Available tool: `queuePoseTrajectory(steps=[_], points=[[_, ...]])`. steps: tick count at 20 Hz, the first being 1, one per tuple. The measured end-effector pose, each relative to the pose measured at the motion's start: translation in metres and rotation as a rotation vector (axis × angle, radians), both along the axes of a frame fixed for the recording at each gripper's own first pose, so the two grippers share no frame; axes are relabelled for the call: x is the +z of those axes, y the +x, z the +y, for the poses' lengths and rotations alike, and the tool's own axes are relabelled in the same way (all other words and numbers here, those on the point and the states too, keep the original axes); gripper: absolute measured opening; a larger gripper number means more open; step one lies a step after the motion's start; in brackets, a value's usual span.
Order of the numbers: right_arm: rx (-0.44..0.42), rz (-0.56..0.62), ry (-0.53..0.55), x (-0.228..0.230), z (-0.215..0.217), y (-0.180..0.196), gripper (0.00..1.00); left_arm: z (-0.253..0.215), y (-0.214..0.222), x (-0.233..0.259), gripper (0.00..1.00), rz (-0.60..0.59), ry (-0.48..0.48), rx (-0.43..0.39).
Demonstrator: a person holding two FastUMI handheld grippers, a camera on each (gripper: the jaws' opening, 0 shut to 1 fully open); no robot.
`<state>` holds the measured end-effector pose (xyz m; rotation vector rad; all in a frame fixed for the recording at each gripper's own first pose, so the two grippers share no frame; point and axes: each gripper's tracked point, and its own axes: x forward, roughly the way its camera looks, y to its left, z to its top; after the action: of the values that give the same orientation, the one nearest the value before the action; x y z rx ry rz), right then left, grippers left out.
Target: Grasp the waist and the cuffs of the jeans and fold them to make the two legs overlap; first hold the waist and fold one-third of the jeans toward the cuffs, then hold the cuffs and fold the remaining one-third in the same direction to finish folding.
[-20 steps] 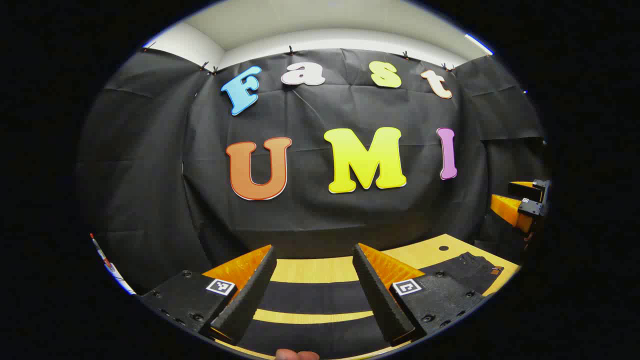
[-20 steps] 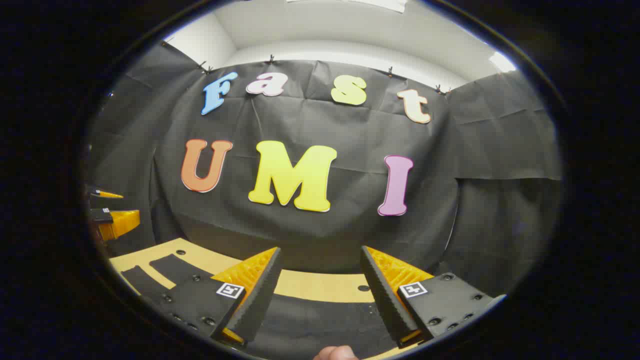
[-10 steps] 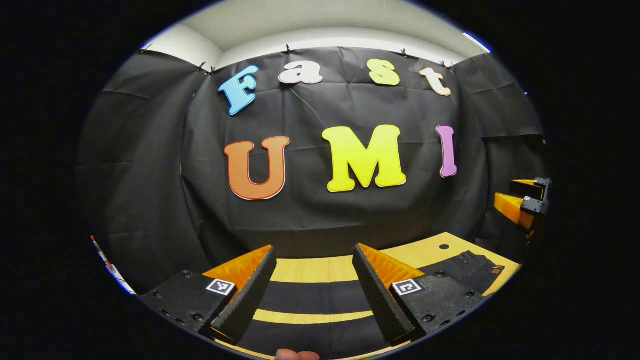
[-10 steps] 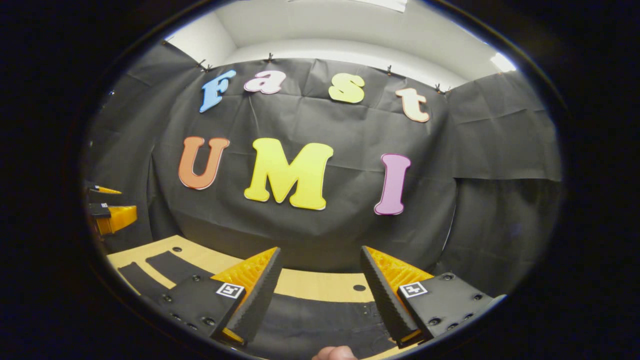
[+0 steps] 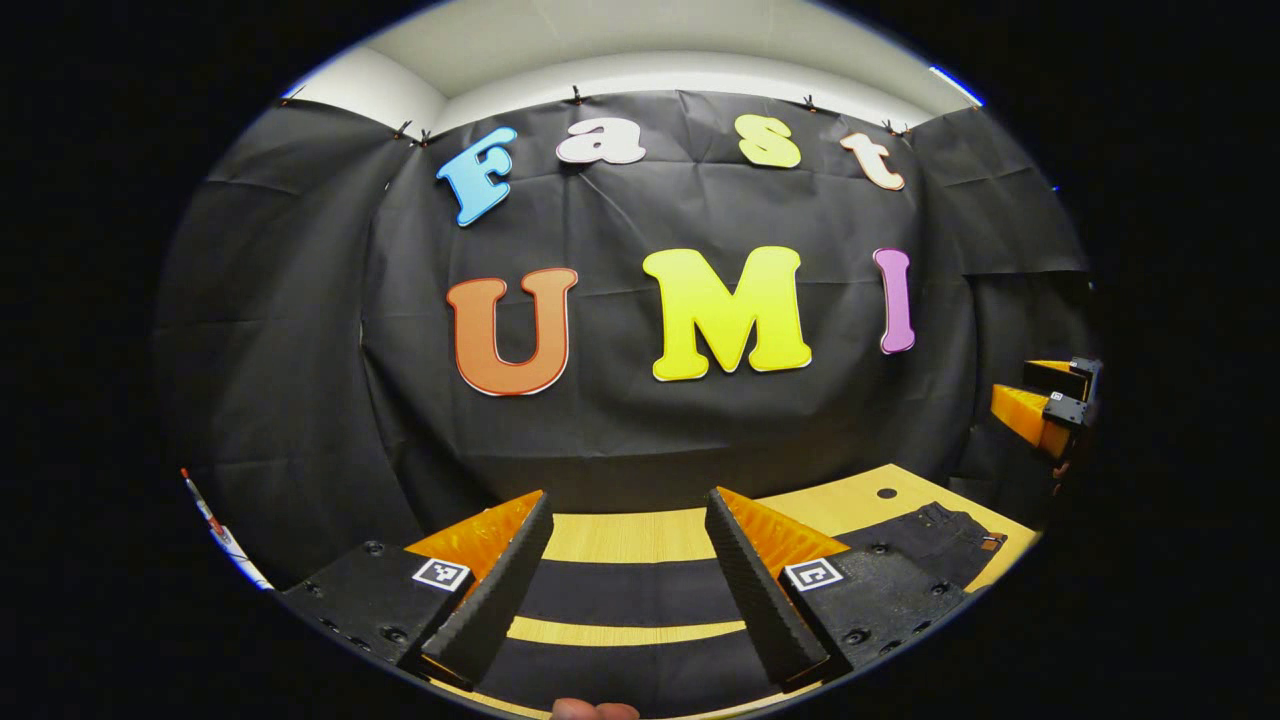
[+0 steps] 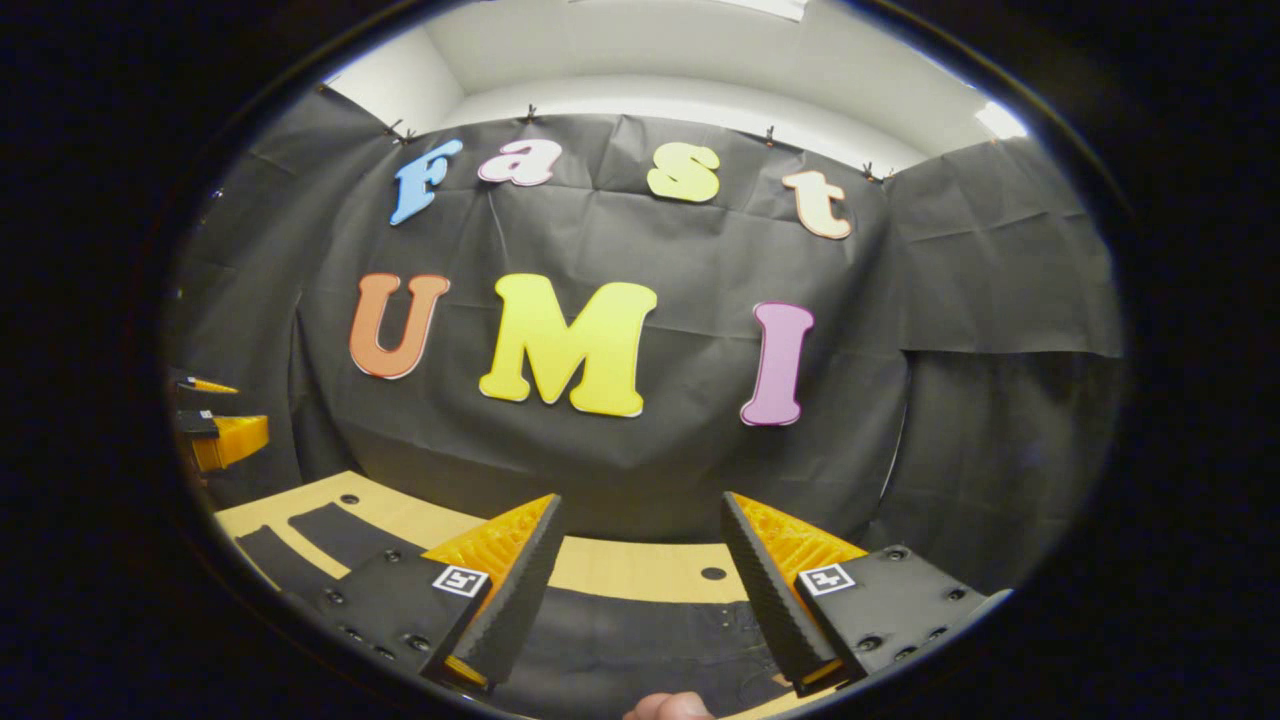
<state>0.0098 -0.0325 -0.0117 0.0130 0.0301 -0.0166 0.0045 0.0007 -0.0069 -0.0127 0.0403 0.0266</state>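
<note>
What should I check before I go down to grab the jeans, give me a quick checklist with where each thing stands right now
1. Left gripper open: ok, its fingers stand wide apart with nothing between them.
2. Right gripper open: ok, wide gap, nothing held.
3. Jeans laid flat on the table: ok, two legs lie apart with a strip of table between them.
4. Left gripper over the legs: ok, both legs run below its fingers.
5. Right gripper over the waist end: ok, dark denim lies below its fingers.
6. Exact cuff edges: cannot tell, hidden from here.
</note>
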Motion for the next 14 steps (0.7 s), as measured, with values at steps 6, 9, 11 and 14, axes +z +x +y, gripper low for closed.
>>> queuePoseTrajectory(steps=[6,9,11,14], points=[[-0.089,0.164,0.053,-0.058,-0.081,-0.001,0.94,0.075,-0.017,-0.055,0.98,0.158,-0.102,0.174],[-0.133,0.323,0.159,-0.110,-0.129,-0.018,0.96,0.118,-0.038,-0.111,0.99,0.281,-0.174,0.251],[-0.156,0.445,0.307,-0.150,-0.154,-0.033,0.97,0.133,-0.062,-0.154,0.99,0.387,-0.245,0.279],[-0.229,0.599,0.586,-0.210,-0.178,-0.049,0.99,0.142,-0.100,-0.220,0.99,0.539,-0.417,0.310]])
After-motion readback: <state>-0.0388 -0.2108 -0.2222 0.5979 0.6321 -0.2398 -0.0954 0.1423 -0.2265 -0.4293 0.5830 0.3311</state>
